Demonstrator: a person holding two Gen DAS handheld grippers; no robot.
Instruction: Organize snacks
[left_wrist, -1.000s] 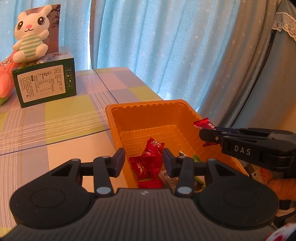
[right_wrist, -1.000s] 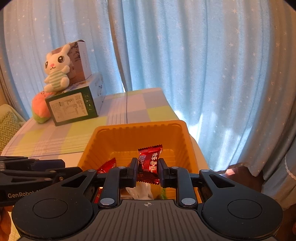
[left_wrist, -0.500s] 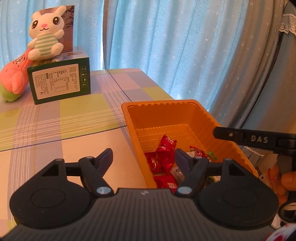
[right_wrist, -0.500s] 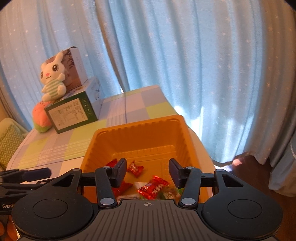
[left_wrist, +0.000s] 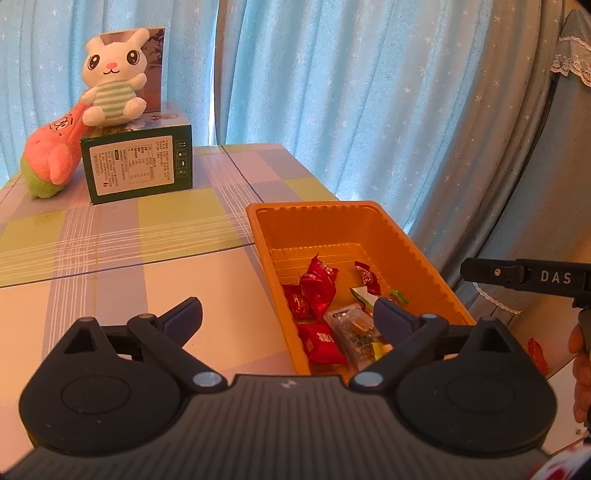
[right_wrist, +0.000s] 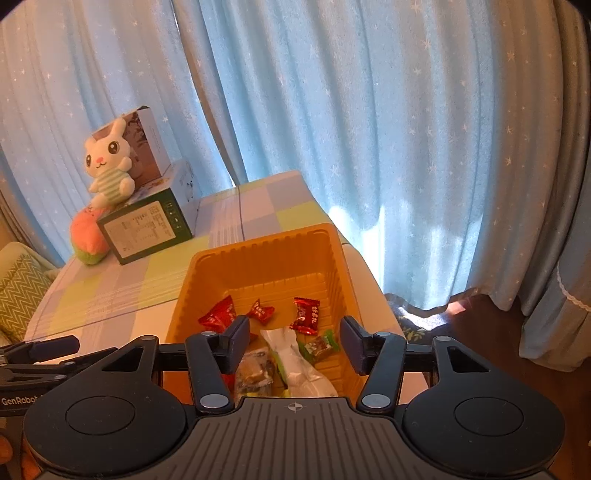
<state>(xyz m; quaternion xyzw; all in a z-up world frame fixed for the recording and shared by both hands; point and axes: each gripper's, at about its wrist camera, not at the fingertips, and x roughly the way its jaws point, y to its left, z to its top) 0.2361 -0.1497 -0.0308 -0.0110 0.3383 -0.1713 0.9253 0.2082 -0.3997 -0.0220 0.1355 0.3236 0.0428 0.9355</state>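
Snacks (left_wrist: 325, 295) lie gathered in the orange tray (left_wrist: 424, 258) at lower right of the left view, the left gripper (left_wrist: 288, 314) wide and empty straddling its near wall; in the right view, the right gripper (right_wrist: 294, 332) hangs wide, empty, above them.

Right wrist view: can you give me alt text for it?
The open right gripper hovers empty above an orange tray of wrapped snacks, mostly red candies. Behind, a plush rabbit sits on a green box on a checked table before blue curtains.
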